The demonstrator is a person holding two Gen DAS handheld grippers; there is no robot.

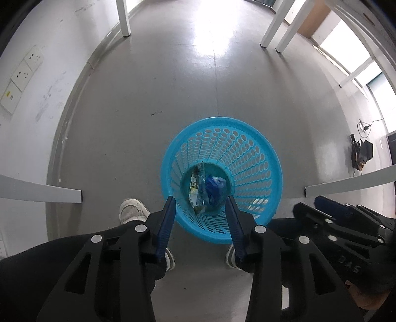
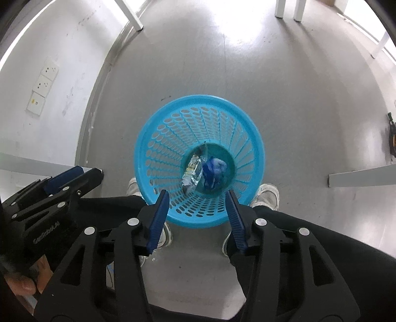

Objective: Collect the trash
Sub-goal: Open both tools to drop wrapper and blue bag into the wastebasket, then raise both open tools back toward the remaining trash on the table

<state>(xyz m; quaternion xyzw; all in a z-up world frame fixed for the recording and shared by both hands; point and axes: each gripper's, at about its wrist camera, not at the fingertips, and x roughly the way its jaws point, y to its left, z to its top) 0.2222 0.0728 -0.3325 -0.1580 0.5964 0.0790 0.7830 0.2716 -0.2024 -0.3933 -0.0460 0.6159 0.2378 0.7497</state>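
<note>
Looking down, I see a snack wrapper point(image 1: 196, 188) and crumpled blue bag point(image 1: 214, 187) lying in the blue basket point(image 1: 257, 158); left gripper point(image 1: 201, 228) and right gripper point(image 2: 198, 218) hover parted, empty. Drop looks done.

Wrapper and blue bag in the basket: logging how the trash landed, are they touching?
Touching. The right wrist view shows the silver wrapper lying directly against the crumpled blue bag at the basket bottom, without a gap.

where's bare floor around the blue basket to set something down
Bare grey floor lies beyond the blue basket, between it and the white table legs, and to its left up to the wall with the sockets. Crowded: the near side, where the person's shoes flank the basket under both grippers; inside it lie a wrapper and crumpled blue trash.
</note>
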